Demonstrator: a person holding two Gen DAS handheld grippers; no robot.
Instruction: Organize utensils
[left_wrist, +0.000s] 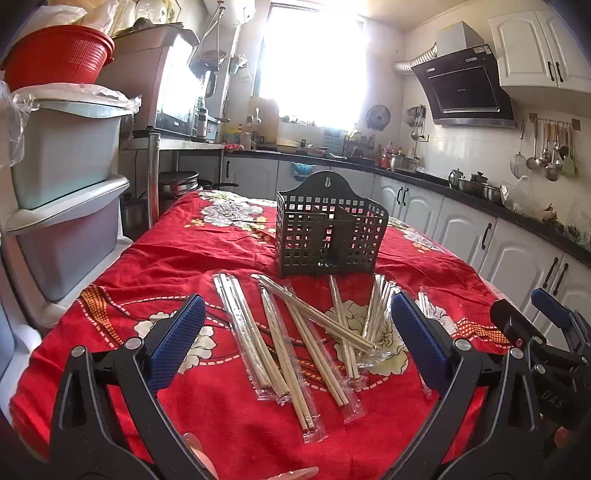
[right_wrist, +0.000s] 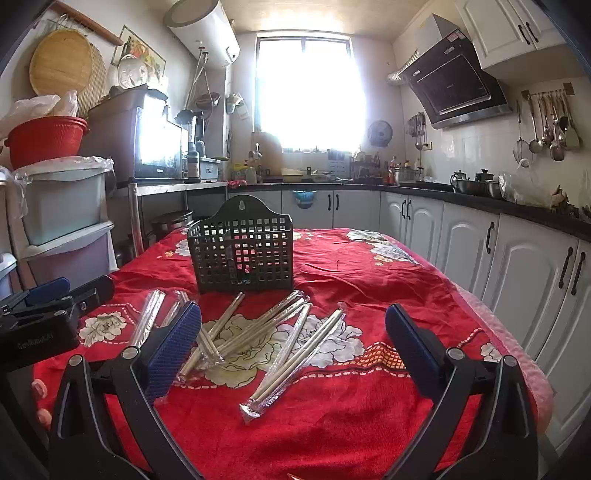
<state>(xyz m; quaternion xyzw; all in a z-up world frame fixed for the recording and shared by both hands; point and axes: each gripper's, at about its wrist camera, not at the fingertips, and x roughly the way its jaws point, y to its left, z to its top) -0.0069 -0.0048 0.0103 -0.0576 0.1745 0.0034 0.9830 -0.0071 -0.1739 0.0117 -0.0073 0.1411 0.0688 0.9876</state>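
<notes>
Kitchen table under a red flowered cloth (left_wrist: 207, 258), wrapped chopsticks (left_wrist: 295, 332) lying scattered mid-frame, dark basket (left_wrist: 328, 229) standing upright just behind, we are holding left tongs (left_wrist: 295, 339) and right tongs (right_wrist: 293, 343) wide open, gripping nothing

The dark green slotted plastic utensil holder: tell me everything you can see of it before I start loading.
The dark green slotted plastic utensil holder stands upright on the red floral tablecloth, behind the scattered wrapped chopsticks. Its walls are a square-hole grid; a taller arched back panel has a keyhole hanging slot. An inner divider splits it into compartments, which look empty. Neither gripper touches it.
</notes>
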